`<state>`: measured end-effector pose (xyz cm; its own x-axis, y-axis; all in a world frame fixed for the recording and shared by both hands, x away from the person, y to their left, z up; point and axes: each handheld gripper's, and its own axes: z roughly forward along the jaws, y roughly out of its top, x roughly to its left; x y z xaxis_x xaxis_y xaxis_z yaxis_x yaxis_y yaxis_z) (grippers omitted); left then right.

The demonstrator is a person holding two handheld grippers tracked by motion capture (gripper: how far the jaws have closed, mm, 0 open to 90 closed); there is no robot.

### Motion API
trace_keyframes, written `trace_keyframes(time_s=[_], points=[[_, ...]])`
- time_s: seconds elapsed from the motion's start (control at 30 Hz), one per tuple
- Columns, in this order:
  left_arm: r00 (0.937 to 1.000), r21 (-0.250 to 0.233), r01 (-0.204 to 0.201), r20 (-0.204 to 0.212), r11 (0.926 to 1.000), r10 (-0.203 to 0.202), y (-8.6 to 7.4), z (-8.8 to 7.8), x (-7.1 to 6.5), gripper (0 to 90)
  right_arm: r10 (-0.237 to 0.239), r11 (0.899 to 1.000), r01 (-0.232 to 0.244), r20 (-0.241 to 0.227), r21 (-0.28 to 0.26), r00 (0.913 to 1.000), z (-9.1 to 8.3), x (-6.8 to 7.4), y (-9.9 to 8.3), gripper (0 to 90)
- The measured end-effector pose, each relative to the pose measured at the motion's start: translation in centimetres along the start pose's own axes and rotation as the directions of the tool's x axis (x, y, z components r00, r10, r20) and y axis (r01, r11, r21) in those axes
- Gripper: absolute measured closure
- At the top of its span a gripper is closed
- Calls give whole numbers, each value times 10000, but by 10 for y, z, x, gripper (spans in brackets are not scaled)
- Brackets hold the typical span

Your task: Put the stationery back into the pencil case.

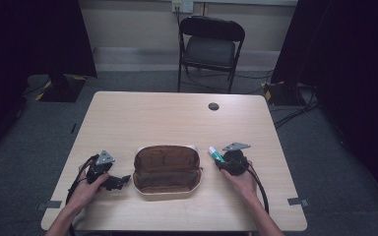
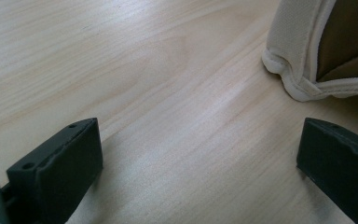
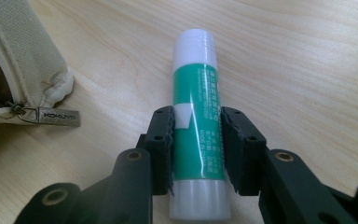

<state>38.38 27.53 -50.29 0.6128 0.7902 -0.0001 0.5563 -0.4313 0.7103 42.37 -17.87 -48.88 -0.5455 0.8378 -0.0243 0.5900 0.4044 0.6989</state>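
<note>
A cream pencil case [image 1: 166,169] with a brown lining lies open on the wooden table [image 1: 177,118]. Right of it, my right gripper [image 1: 221,161] is shut on a green and white glue stick [image 1: 215,154]. In the right gripper view the black pads [image 3: 165,144] press both sides of the glue stick [image 3: 196,121], which lies low over the table, and the case's corner [image 3: 23,70] with its metal zip pull [image 3: 51,115] sits at the left. My left gripper [image 1: 120,181] rests left of the case, open; its jaws stand wide apart with bare wood between them, the case's corner [image 2: 303,60] ahead.
A black folding chair [image 1: 209,49] stands beyond the table's far edge. A round cable hole [image 1: 213,106] sits near the table's back right. Black curtains hang at both sides, and cables lie on the grey floor at the right.
</note>
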Motion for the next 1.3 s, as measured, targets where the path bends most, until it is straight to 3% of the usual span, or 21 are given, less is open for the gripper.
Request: trace_keyframes(time_s=[0.53,0.8,1.3], points=[[10000,-2,-37,-8,10000,37,0,0,0,0,321,9995,-317,-533,84,9981,-6,-4,-1,661],[10000,5,4,-33,10000,-4,0,0,0,0,807,9952,-838,-621,-495,9948,-25,-8,3,661],[10000,-3,9,-32,10000,-9,0,0,0,0,1052,9837,-1155,-795,-1381,9913,-53,-16,12,661]])
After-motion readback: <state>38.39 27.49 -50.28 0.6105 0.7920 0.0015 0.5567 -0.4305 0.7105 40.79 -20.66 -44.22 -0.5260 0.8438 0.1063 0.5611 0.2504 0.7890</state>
